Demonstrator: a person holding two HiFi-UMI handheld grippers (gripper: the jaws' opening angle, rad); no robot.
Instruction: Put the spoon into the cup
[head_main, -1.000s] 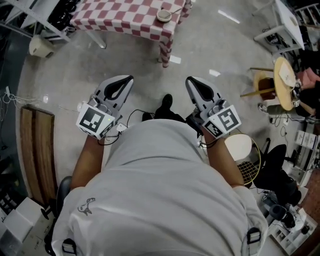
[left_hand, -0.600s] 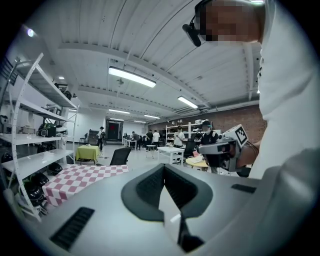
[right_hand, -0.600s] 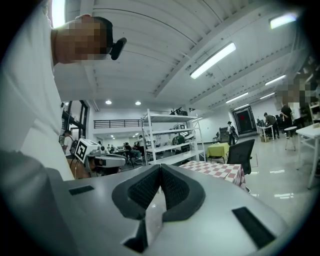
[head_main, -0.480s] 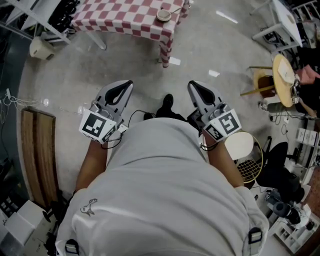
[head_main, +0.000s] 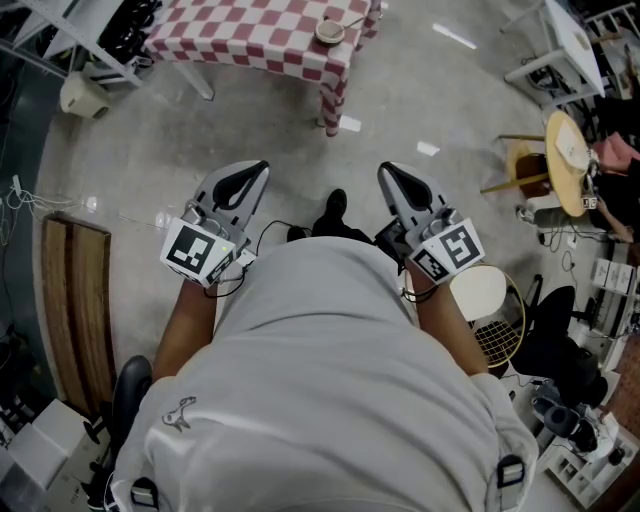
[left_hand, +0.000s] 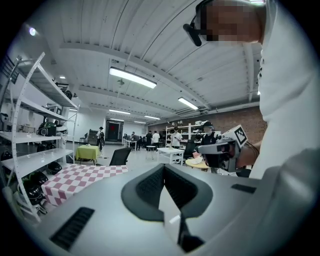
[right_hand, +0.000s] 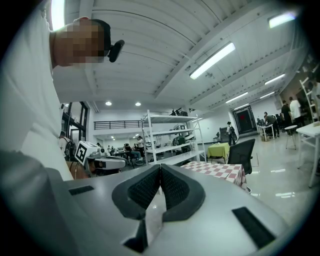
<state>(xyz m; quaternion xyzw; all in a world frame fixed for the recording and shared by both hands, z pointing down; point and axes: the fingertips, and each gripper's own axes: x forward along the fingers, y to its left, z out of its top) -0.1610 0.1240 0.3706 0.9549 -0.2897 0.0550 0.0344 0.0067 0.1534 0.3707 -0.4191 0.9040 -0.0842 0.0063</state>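
Both claws hang in front of the person's chest, over the bare floor (head_main: 200, 130) and well short of the tabletop (head_main: 250, 35).

The left claw (head_main: 257, 168) is fully closed. In the left gripper view its two dark pads meet at the tip with nothing between them. The right claw (head_main: 387, 170) is the same: in the right gripper view its pads press flat against each other and hold nothing. The two claws sit side by side and well apart, each pointing ahead toward the tabletop, with a dark shoe (head_main: 334, 208) on the floor between them.

The tabletop has a red-and-white checked cloth and lies at the top of the head view. The cup (head_main: 328, 32) stands on it near the right corner. A thin pale line, the spoon (head_main: 352, 19), runs from the cup's rim up and to the right. It is too small to tell whether the spoon rests inside the cup or only against it.

Cup and spoon are far ahead of both claws, a little nearer the right claw's line than the left's, and neither claw touches them.

A wooden bench (head_main: 72, 300) lies on the floor to the left.
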